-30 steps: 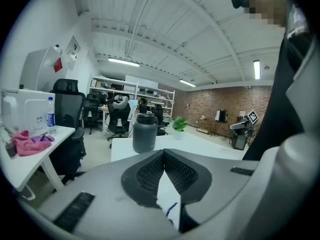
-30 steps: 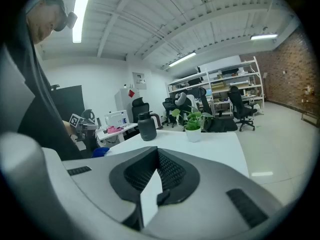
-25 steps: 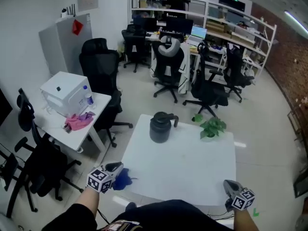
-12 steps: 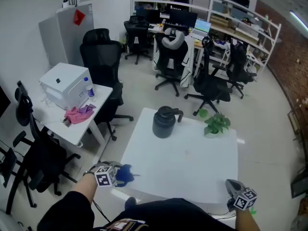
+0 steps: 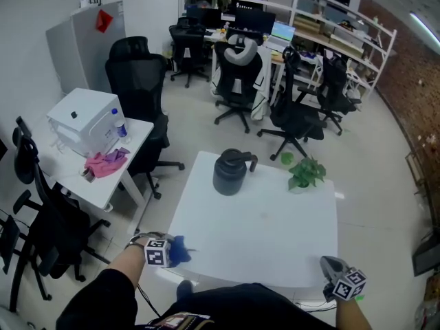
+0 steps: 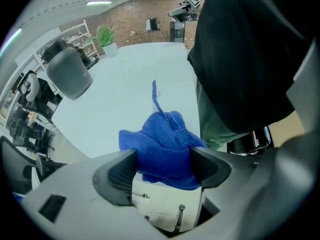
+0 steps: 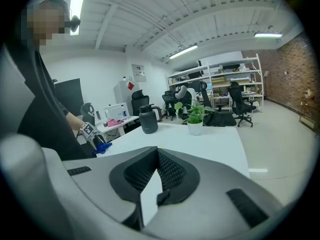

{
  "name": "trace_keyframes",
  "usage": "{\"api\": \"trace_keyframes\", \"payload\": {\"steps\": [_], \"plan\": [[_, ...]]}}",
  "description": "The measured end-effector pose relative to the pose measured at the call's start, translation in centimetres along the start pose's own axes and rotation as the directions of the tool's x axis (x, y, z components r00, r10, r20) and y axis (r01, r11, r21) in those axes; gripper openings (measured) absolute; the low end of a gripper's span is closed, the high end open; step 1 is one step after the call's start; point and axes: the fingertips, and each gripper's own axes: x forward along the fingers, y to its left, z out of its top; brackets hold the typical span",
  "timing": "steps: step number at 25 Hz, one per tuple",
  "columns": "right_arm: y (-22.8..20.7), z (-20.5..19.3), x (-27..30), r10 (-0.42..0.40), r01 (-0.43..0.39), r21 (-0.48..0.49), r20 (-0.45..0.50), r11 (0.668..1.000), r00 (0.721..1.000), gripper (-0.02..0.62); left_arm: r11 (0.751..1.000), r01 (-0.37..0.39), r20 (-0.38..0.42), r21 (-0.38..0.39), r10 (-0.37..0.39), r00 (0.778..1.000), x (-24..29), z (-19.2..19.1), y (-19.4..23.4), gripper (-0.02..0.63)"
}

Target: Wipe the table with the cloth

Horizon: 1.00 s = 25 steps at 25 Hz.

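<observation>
A crumpled blue cloth [image 5: 180, 250] lies on the near left corner of the white table [image 5: 275, 232], partly over its edge. My left gripper [image 5: 167, 249] points steeply down over it. In the left gripper view the cloth [image 6: 165, 144] sits between the wide-spread jaws of this gripper [image 6: 162, 166], which have just been opening; the pads do not squeeze it. My right gripper [image 5: 330, 268] hovers at the table's near right corner, and in its own view this gripper [image 7: 157, 171] has its jaws together with nothing in them. That view also shows the cloth [image 7: 102, 147] far off.
A dark jug [image 5: 229, 172] and a small potted plant [image 5: 304, 174] stand at the table's far side. To the left is a side desk with a white box [image 5: 82, 119] and a pink rag [image 5: 104, 162]. Office chairs [image 5: 141, 88] stand beyond.
My left gripper has dropped and turned from roughly level to pointing down onto the blue cloth at the table corner. The right gripper has stayed where it was.
</observation>
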Motion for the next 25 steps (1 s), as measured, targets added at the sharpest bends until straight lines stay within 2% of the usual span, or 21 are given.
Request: {"api": "trace_keyframes", "payload": {"steps": [2,5,7,9,11,14,18,22,25], "plan": [[0.0,0.0,-0.2,-0.003,0.003,0.004,-0.001,1.000,1.000,0.014,1.000,0.014,-0.009,0.012,-0.014,1.000,0.0,0.3,0.1,0.324],[0.0,-0.3,-0.4,-0.007,0.007,0.015,0.001,1.000,1.000,0.014,1.000,-0.004,-0.020,0.008,0.005,1.000,-0.1,0.7,0.6,0.222],[0.0,-0.6,-0.6,-0.009,0.009,0.020,0.002,1.000,1.000,0.014,1.000,-0.022,-0.030,-0.006,0.022,0.999,0.0,1.0,1.0,0.183],[-0.1,-0.8,-0.8,-0.012,0.012,0.028,0.005,1.000,1.000,0.014,0.999,-0.033,-0.018,-0.034,0.033,0.999,-0.2,1.5,1.4,0.160],[-0.3,-1.0,-1.1,-0.017,0.017,0.035,0.010,0.999,1.000,0.014,0.994,-0.048,0.036,-0.099,0.052,0.998,-0.9,2.7,2.4,0.150],[-0.8,-1.3,-1.6,-0.030,0.029,0.047,0.023,0.998,0.999,0.014,0.974,-0.079,0.152,-0.214,0.113,0.982,-2.8,6.0,5.4,0.150],[-1.3,-1.7,-2.5,-0.046,0.044,0.065,0.036,0.997,0.998,0.014,0.945,-0.119,0.267,-0.305,0.205,0.942,-5.5,11.3,10.2,0.150],[-2.0,-2.2,-3.6,-0.062,0.059,0.076,0.046,0.995,0.997,0.014,0.922,-0.126,0.320,-0.365,0.251,0.914,-6.6,16.9,14.2,0.150],[-2.6,-2.6,-4.6,-0.075,0.069,0.092,0.056,0.993,0.996,0.014,0.921,-0.142,0.317,-0.362,0.265,0.911,-5.8,21.3,16.4,0.149]]}}
